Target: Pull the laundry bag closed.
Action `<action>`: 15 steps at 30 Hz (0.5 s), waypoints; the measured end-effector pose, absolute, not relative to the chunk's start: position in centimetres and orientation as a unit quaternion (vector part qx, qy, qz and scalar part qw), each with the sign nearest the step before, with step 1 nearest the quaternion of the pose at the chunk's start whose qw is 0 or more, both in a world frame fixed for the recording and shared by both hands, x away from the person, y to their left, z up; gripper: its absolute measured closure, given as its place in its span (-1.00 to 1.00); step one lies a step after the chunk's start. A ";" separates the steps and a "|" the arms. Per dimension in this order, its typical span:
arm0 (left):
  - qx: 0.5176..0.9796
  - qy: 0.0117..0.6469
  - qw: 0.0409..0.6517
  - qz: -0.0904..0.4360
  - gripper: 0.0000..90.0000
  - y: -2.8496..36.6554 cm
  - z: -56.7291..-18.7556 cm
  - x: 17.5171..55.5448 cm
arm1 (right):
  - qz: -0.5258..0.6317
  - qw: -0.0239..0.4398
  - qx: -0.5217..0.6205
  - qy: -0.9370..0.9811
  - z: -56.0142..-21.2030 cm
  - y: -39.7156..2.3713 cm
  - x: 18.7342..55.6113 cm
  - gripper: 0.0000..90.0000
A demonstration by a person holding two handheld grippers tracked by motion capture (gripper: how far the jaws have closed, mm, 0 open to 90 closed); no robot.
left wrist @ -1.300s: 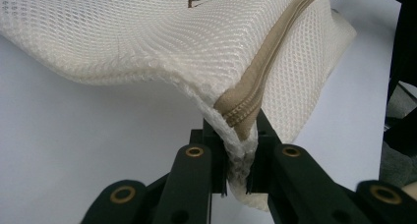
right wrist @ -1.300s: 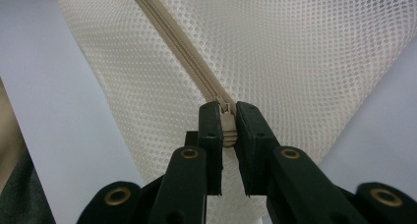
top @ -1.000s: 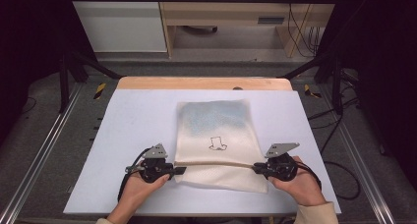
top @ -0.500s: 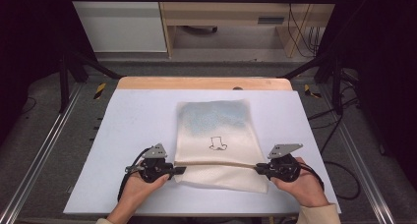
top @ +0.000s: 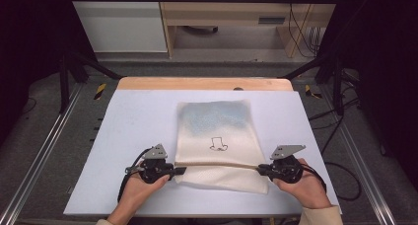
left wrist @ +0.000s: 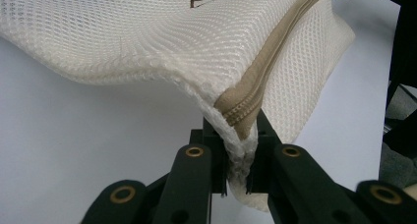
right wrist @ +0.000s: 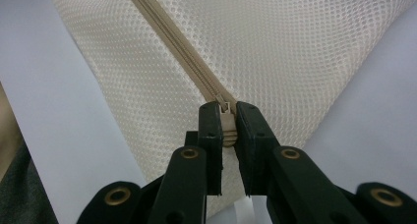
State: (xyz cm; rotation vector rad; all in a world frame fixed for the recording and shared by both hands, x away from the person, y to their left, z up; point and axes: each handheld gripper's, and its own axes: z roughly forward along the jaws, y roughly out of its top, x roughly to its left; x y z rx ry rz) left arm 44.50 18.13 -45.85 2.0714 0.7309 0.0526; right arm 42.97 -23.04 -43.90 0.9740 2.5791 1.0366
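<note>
Nothing to note by way of change over the last second: both hands sit where they were, and the mesh bag (top: 219,146) lies as before on the white table (top: 123,131). I read this as a settled hold, with the zip not yet started.

Left gripper (top: 178,171): jaws pressed together, pinching the bag's corner at the end of the tan zipper (left wrist: 255,94); in the left gripper view the mesh bunches right between the pads and the bag fans away ahead of them.

Right gripper (top: 262,169): jaws closed on the zipper pull (right wrist: 226,117), which sits straight between the tips, zip line running away from them up and to the left.

The zipper spans taut from one gripper to the other; the bag's body lies beyond both, towards the far edge. Judgement: the zip looks closed along its length, ready for a pull.
</note>
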 end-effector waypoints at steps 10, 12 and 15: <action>0.839 0.296 0.456 0.025 0.82 18.3 -45.7 44.5 | 0.347 0.096 0.337 0.870 -44.1 -23.6 43.0 0.82; 0.839 0.296 0.456 0.025 0.82 18.3 -45.7 44.5 | 0.347 0.097 0.338 0.869 -44.2 -23.7 43.0 0.82; 0.839 0.296 0.456 0.026 0.82 18.3 -45.7 44.5 | 0.348 0.096 0.340 0.868 -44.3 -23.8 43.0 0.82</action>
